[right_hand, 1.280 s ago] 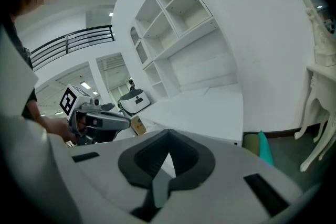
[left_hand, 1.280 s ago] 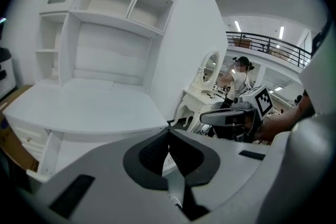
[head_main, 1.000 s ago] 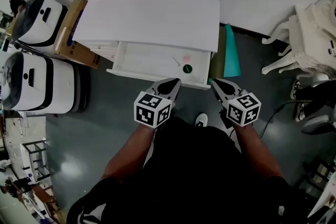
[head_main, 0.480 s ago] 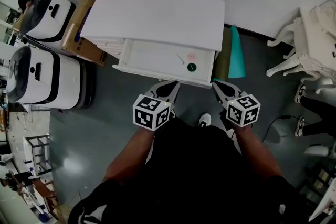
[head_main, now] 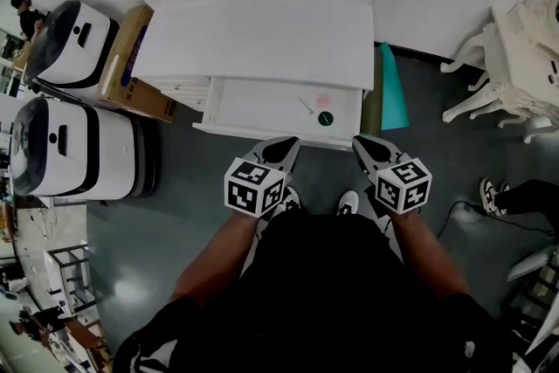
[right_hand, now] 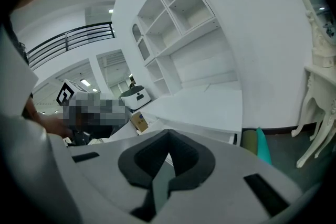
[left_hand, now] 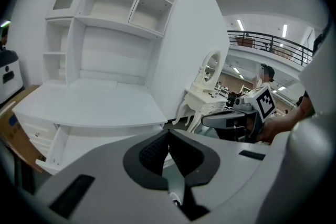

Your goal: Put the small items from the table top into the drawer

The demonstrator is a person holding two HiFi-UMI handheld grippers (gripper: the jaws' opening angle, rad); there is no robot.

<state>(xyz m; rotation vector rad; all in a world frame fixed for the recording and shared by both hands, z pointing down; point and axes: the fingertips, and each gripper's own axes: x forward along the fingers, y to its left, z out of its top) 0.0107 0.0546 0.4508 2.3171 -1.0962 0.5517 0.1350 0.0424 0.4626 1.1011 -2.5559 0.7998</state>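
The white desk (head_main: 262, 31) has its drawer (head_main: 262, 105) pulled out below the table top. In the drawer's right end lie a green round item (head_main: 325, 118), a pink item (head_main: 323, 101) and a thin stick (head_main: 306, 106). The table top shows nothing small on it. My left gripper (head_main: 286, 146) is shut and empty, its tip at the drawer's front edge. To its right, my right gripper (head_main: 362, 141) is shut and empty just past the drawer's right front corner. In their own views, the left gripper (left_hand: 168, 132) and right gripper (right_hand: 168, 136) both have their jaws together.
Two white round-topped machines (head_main: 52, 144) (head_main: 65, 31) and a cardboard box (head_main: 131, 57) stand left of the desk. A teal roll (head_main: 389, 87) leans at its right side. White ornate furniture (head_main: 515, 57) is at the far right. White shelves (left_hand: 110, 8) rise behind the desk.
Both grippers have edged forward against the drawer's front. The drawer appears to stick out a little less than before. The items in it lie as they did.
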